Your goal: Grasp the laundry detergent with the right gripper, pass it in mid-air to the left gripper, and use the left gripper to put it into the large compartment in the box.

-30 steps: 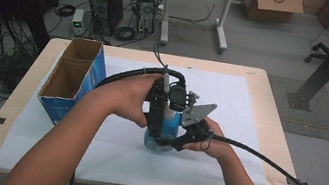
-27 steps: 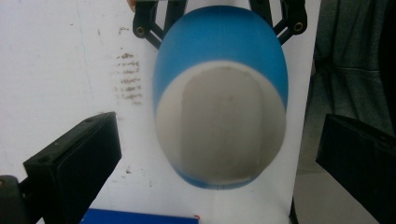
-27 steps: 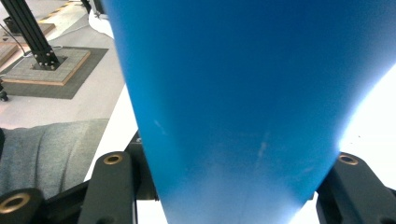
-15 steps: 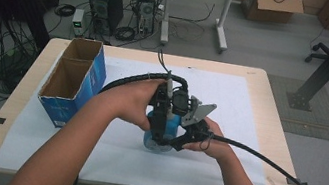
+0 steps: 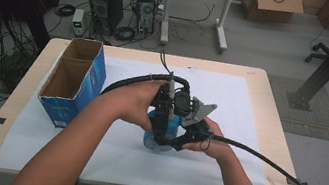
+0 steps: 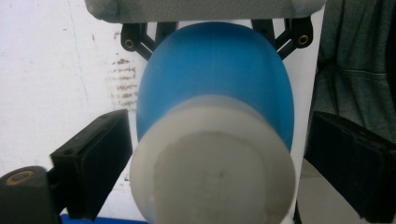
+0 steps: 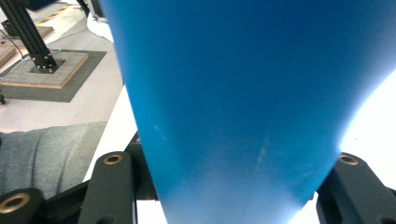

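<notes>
- A blue bottle [image 5: 157, 139] with a white cap [image 6: 212, 172] stands on the white sheet [image 5: 246, 136] near the middle of the worktop [image 5: 273, 98], a little toward the near edge.
- The right gripper [image 5: 179, 143] clamps the bottle's body from the right; in the right gripper view its jaws sit tight against both sides of the blue wall.
- The left gripper [image 5: 158, 134] comes down over the bottle from above; its jaws have just been closing, with the cap between them, but gaps show on both sides, so they do not grip it.
- An open cardboard box [image 5: 71, 79] stands near the left edge, well apart from the bottle.
</notes>
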The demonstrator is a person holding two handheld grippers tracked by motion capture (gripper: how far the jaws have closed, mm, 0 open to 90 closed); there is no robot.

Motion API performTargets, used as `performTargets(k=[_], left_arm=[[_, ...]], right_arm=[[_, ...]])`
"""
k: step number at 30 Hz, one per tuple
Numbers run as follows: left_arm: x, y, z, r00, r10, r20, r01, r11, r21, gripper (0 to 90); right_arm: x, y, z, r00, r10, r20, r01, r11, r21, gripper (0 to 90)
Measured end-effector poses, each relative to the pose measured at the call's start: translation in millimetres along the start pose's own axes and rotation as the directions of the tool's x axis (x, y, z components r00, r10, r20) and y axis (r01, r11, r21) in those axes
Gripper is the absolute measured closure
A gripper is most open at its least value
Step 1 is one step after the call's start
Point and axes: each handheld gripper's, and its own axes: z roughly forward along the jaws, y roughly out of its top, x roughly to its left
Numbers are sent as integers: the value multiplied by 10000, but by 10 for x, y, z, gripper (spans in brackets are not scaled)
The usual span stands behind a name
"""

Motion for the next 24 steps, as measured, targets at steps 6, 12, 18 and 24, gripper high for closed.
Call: performTargets(k=[6, 12, 18, 24], left_arm=[[10, 3, 6, 10000, -21, 2, 21, 10000, -19, 115], [16, 27, 16, 10000, 4, 29, -4, 10000, 3, 139], [21, 45, 20, 10000, 0, 34, 0, 10000, 5, 155], [23, 53, 27, 10000, 16, -1, -16, 10000, 51, 177]], right_arm=[[-3, -5, 7, 10000, 4, -9, -4, 10000, -15, 436], [-4, -3, 2, 10000, 1, 13, -1, 10000, -3, 437], [-4, -7, 5, 10000, -5, 8, 5, 10000, 36, 437], [-2, -6, 3, 10000, -8, 0, 8, 10000, 2, 437]])
